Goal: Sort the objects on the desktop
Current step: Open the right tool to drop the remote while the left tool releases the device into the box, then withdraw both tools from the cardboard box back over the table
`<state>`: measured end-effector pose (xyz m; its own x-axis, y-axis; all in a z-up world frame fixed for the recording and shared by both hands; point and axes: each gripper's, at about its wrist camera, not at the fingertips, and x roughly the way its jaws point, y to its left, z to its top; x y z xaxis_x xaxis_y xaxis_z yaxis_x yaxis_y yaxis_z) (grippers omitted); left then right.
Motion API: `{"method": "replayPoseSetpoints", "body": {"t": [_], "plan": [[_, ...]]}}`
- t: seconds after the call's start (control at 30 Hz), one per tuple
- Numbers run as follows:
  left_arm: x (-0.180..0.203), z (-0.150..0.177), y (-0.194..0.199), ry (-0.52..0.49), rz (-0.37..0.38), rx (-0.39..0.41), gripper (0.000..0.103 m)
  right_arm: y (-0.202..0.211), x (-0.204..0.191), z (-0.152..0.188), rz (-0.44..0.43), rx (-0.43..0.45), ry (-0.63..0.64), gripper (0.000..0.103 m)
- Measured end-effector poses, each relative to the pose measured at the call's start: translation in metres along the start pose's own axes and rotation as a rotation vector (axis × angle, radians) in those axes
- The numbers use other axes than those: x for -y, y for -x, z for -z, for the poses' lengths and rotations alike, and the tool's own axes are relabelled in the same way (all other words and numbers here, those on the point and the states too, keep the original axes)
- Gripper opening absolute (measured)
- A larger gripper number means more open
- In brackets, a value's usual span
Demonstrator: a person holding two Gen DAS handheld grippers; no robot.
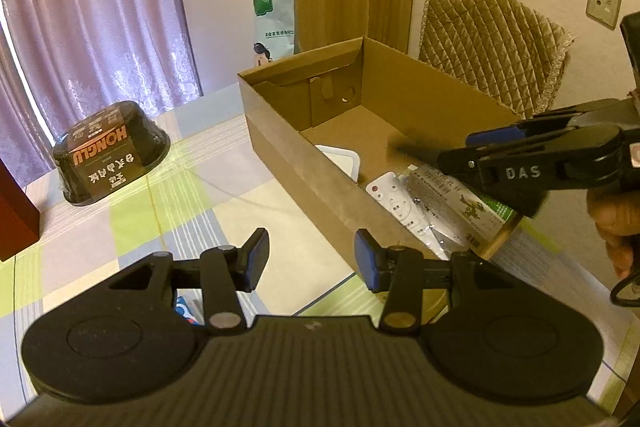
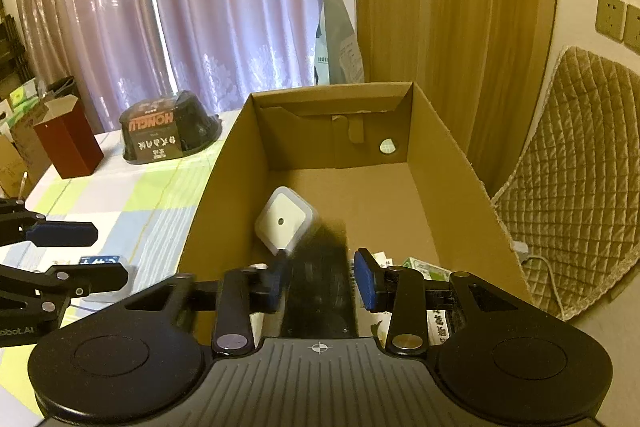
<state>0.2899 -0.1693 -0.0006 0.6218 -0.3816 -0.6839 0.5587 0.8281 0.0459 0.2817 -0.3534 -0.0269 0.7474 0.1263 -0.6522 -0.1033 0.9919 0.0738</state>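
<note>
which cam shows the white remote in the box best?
Left wrist: the white remote lies in plain view on the cardboard box floor, buttons visible, beside a printed packet. In the right wrist view it is almost wholly hidden behind the right gripper and a blurred dark object.

matt brown cardboard box [image 2: 440,163] | glossy black film-wrapped tub [image 1: 110,153], 10 o'clock | smooth checked cloth on bench [image 1: 192,203] | quilted fabric chair [image 1: 492,47]

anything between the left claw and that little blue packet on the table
Nothing visible does. The left claw hangs open just above the blue packet, which lies on the tablecloth; the cardboard box stands off to the right, apart from it.
</note>
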Motion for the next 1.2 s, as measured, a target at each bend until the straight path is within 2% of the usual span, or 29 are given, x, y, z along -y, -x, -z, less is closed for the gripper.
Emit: {"method": "replayPoseSetpoints", "body": {"t": [0.03, 0.1, 1.0, 1.2], "plan": [[0.001, 0.0, 0.0, -0.001, 0.002, 0.0, 0.043, 0.0, 0.001, 0.0, 0.0, 0.004, -0.002, 0.039], [0.002, 0.0, 0.0, -0.003, 0.003, -0.001, 0.044, 0.003, 0.002, 0.001, 0.004, 0.022, -0.015, 0.076], [0.003, -0.003, 0.013, -0.011, 0.005, 0.006, 0.044, 0.026, -0.002, -0.003, 0.01, 0.048, -0.001, 0.076], [-0.003, 0.002, 0.018, -0.002, -0.002, 0.008, 0.046, 0.031, -0.005, -0.005, 0.008, 0.054, 0.003, 0.076]]}}
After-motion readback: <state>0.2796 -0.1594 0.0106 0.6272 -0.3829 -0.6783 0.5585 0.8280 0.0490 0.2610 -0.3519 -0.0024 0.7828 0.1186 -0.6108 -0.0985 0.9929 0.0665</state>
